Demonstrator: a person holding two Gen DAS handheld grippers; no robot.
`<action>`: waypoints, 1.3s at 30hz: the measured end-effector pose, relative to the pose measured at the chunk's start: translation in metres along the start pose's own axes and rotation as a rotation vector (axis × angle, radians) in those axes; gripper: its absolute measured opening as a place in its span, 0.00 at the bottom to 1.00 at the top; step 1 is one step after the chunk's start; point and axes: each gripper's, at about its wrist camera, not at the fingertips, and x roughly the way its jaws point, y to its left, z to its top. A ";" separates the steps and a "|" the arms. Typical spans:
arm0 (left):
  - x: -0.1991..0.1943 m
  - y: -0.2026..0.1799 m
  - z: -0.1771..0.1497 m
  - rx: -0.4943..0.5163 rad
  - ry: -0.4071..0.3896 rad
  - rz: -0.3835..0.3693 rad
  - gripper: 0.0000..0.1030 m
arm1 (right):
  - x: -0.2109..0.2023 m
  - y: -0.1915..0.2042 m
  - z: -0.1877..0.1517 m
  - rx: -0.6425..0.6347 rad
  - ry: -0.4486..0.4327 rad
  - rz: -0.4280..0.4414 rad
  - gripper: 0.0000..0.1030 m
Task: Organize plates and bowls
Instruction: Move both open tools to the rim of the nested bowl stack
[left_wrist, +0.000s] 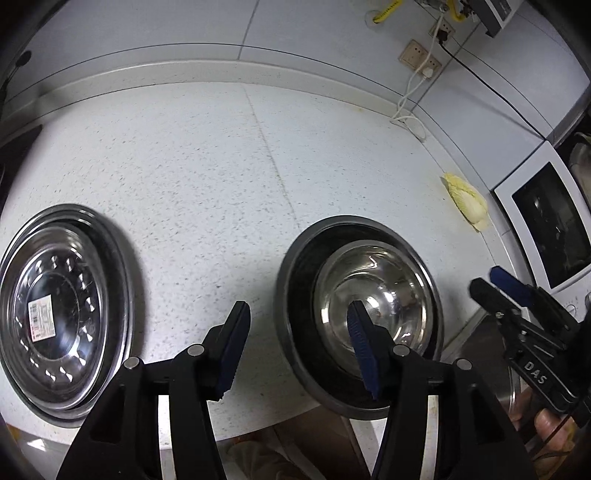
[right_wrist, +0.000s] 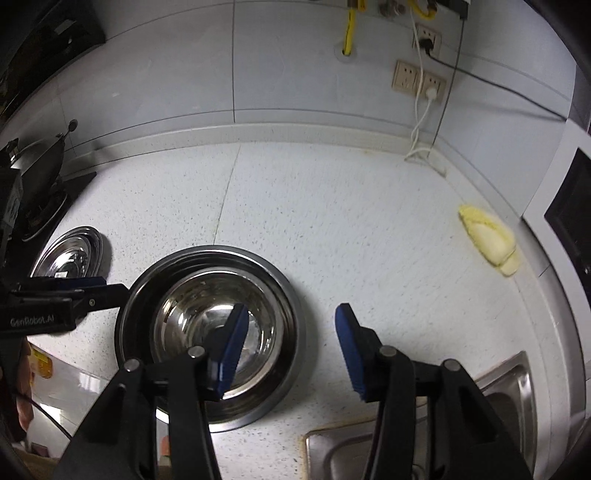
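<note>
Two nested steel bowls stand near the counter's front edge: a small shiny bowl (left_wrist: 384, 291) (right_wrist: 192, 314) inside a large dark-walled bowl (left_wrist: 299, 295) (right_wrist: 207, 254). A stack of steel plates (left_wrist: 62, 310) (right_wrist: 70, 254), with a label on the top one, lies to their left. My left gripper (left_wrist: 299, 347) hovers open over the large bowl's left rim, pads clear of it. My right gripper (right_wrist: 291, 349) hangs open over the right rim and holds nothing. Each gripper shows in the other's view: the right gripper (left_wrist: 487, 278) and the left gripper (right_wrist: 110, 286).
A speckled white countertop (left_wrist: 221, 166) runs back to a tiled wall with sockets and cables. A piece of cabbage (left_wrist: 467, 201) (right_wrist: 487, 240) lies at the right, near a white appliance (left_wrist: 546, 221). A steel sink (right_wrist: 509, 373) is at the front right, and a wok on a stove (right_wrist: 40, 184) at the left.
</note>
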 end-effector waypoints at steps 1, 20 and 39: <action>-0.001 0.001 -0.002 0.006 -0.007 0.008 0.47 | -0.001 0.001 -0.001 -0.005 -0.005 -0.005 0.46; 0.013 -0.005 -0.023 0.077 -0.066 0.069 0.47 | 0.011 -0.019 -0.030 0.008 0.022 0.000 0.46; 0.028 0.000 -0.028 0.084 -0.127 0.091 0.47 | 0.031 -0.012 -0.033 0.021 0.079 0.034 0.46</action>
